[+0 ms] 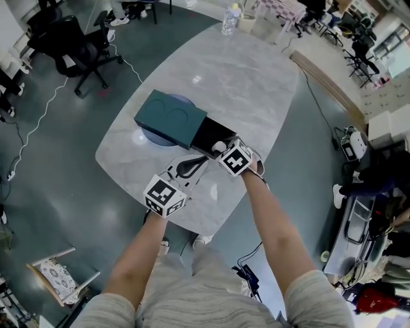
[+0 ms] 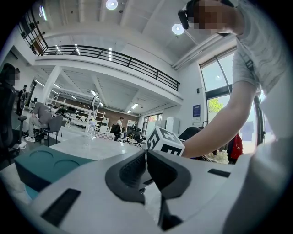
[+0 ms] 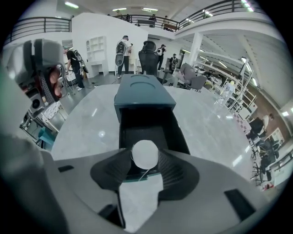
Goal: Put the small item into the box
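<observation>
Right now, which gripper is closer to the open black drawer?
Right. The right gripper holds the white ball at the drawer mouth; the left gripper sits shut farther back, nearer the person.

Box (image 1: 170, 118): middle of table (image 1: 256, 77), drawer (image 1: 213, 136) out toward near edge.
Ball (image 3: 145, 154): above drawer's near end, between right gripper (image 3: 144, 161) jaws.
Bottle (image 1: 230, 19): far edge.

Grey floor (image 1: 51, 186), office chairs (image 1: 77, 45), mezzanine railing (image 2: 114, 57)

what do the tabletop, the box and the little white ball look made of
Tabletop: polished stone or marble-look laminate, going by grey veins and glossy reflections. Box: matte teal card or plastic, no glare. White ball: smooth, matte; material unclear.
</observation>
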`<state>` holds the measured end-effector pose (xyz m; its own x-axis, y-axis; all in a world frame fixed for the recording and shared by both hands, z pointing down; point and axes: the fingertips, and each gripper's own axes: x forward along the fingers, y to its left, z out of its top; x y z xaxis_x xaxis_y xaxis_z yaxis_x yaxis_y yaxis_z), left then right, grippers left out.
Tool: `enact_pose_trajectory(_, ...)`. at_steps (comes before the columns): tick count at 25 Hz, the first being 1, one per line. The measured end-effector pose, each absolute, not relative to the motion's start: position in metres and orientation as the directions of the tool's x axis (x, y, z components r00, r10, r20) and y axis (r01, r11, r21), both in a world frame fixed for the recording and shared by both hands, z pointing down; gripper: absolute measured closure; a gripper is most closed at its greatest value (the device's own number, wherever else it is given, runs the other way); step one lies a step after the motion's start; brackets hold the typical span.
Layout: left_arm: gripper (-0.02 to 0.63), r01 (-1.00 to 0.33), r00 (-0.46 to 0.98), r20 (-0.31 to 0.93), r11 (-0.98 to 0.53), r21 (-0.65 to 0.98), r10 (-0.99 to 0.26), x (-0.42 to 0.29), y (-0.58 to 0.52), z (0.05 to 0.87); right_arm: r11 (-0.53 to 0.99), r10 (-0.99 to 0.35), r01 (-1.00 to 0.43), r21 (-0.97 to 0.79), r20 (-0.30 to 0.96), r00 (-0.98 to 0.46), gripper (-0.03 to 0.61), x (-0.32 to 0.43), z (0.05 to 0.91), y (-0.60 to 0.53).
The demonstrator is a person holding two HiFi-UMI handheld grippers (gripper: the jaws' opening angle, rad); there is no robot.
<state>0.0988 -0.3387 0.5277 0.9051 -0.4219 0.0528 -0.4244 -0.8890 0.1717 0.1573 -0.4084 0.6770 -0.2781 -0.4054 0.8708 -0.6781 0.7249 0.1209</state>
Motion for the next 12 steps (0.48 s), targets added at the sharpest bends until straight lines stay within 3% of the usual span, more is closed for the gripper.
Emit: enact_pose_trajectory(12, 0.591, -0.419, 0.907, 0.038, -0.889, 0.186, -0.42, 0.095, -0.337, 0.524, 0.659, -0.453, -0.749, 0.062, 0.828, -0.33, 0.353, 0.157, 0.664, -0.403)
